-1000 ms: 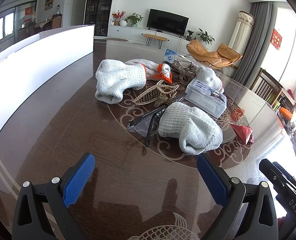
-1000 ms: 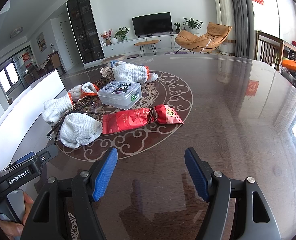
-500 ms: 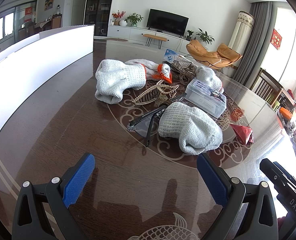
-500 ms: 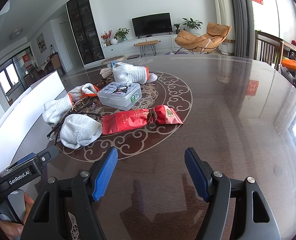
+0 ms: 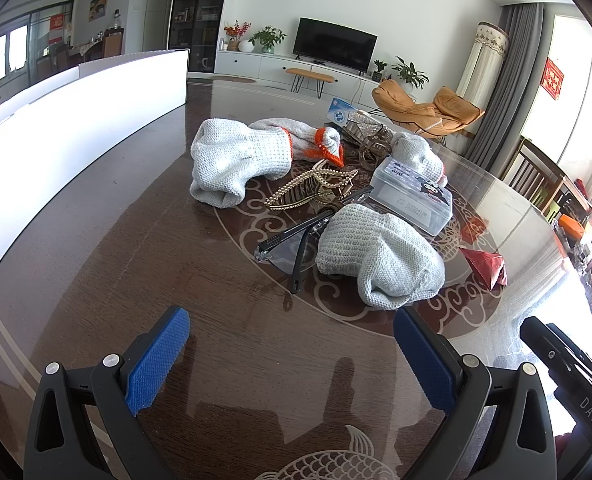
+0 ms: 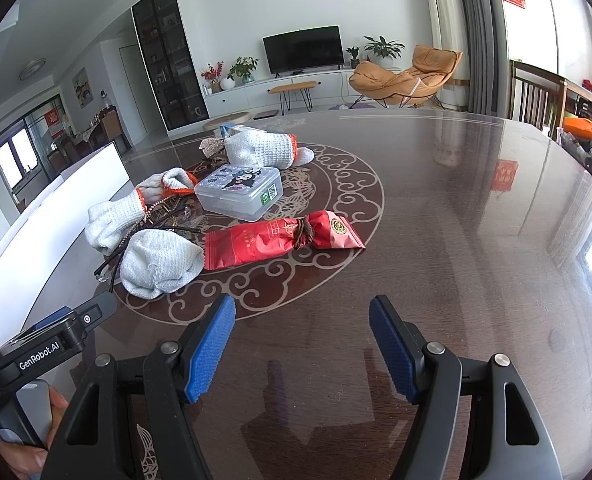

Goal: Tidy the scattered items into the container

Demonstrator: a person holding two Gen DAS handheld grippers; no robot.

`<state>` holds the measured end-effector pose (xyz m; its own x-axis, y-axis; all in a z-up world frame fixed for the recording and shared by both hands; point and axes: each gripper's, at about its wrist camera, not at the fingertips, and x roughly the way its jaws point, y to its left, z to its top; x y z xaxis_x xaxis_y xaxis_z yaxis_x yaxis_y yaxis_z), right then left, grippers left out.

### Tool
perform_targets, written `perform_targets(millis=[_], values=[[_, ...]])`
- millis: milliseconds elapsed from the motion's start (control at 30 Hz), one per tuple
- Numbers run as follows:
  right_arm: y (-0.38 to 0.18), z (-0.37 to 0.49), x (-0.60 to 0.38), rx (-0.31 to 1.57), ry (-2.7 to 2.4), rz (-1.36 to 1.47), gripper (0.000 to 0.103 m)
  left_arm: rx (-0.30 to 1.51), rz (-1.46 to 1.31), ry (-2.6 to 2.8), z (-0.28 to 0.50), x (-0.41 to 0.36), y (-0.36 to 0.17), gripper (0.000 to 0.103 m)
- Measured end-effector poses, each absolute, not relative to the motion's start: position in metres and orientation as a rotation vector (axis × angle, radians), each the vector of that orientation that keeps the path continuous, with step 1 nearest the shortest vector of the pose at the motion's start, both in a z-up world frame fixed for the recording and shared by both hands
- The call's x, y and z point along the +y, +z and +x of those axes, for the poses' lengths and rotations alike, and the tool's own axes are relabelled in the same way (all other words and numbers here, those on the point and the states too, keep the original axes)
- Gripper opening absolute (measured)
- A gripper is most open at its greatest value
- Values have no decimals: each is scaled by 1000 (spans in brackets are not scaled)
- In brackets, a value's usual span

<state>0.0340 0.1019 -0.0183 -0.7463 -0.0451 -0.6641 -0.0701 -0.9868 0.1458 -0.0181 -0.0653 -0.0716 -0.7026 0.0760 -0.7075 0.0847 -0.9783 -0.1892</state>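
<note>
Left gripper (image 5: 289, 354) and right gripper (image 6: 302, 346) both gape wide, nothing between the pads, above bare dark table (image 6: 476, 240). Ahead, clustered mid-table: knit gloves (image 5: 376, 256), sunglasses (image 5: 296, 240), gold hair claw (image 5: 312, 192), clear plastic box (image 6: 239, 190), red packet (image 6: 279, 236). White container (image 5: 55, 136) stands left, apart from them

Knit gloves (image 5: 378, 256), glasses (image 5: 296, 240), clear box (image 6: 239, 192), red packet (image 6: 279, 238) lie clustered beside white container (image 5: 55, 136).
</note>
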Motion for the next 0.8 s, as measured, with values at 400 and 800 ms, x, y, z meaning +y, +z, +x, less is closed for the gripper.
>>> perform_targets(millis=[400, 800], values=[[-18, 35, 103, 257, 2913, -1112, 71, 326, 1211, -2876, -18, -65, -72, 103], [-18, 35, 104, 259, 2913, -1111, 71, 327, 1211, -2877, -18, -66, -72, 103]])
